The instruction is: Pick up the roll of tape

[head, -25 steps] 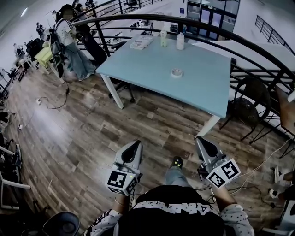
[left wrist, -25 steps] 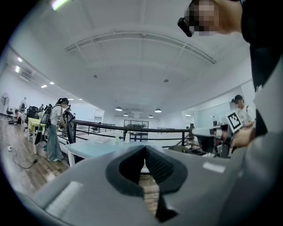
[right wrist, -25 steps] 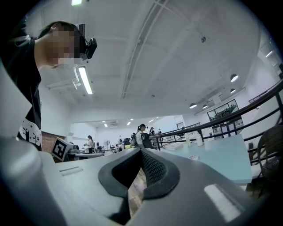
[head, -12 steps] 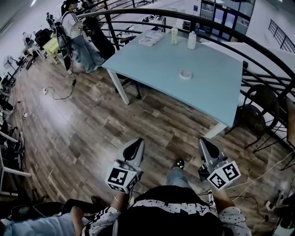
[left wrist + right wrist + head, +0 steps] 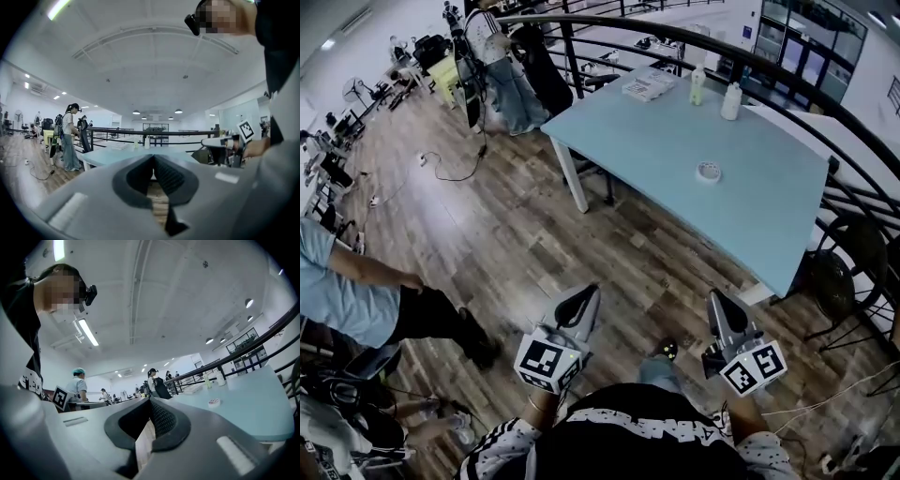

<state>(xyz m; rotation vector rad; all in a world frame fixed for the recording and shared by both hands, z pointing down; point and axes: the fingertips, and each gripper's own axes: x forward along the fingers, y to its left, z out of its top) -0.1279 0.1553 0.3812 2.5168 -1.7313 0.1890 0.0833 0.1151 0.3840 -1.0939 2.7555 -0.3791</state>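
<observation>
**A:** Pale-blue worktop [image 5: 656, 141], head view: the roll of tape [image 5: 708, 172] lies flat on its right half. It sits alone, well apart from the two bottles [image 5: 731, 101] and the papers [image 5: 649, 86] at the far edge. Both tools are low by the person's body, over the wood floor [image 5: 534, 244] and well short of the worktop.

**B:** Tongs?

**A:** Left tongs [image 5: 587, 294] and right tongs [image 5: 713, 300] are both closed with nothing in them.

**B:** Left gripper view?

**A:** Same reading. The pads meet at the tip and only floor shows through the gap below. The worktop is ahead and far. No tape is visible there, and I can't tell whether the tongs block it.

**B:** Right gripper view?

**A:** Closed and empty too. The tape is in sight on the worktop, right of the tips and still far off.

**B:** So we're at the approach. How do we do it well?

**A:**
- My call is the right tool, since the tape lies on that side.
- Close in on the near edge and open the tongs before arriving, not over the roll.
- The roll is low and flat, so come from above with one pad in the hole and one outside the wall.
- Spanning the whole ring may work too, but I can't judge the fit from here.
- Keep the tips just off the surface. The top looks smooth, so a sideways nudge will likely skid the roll.
- Keep the left tool clear.
</observation>
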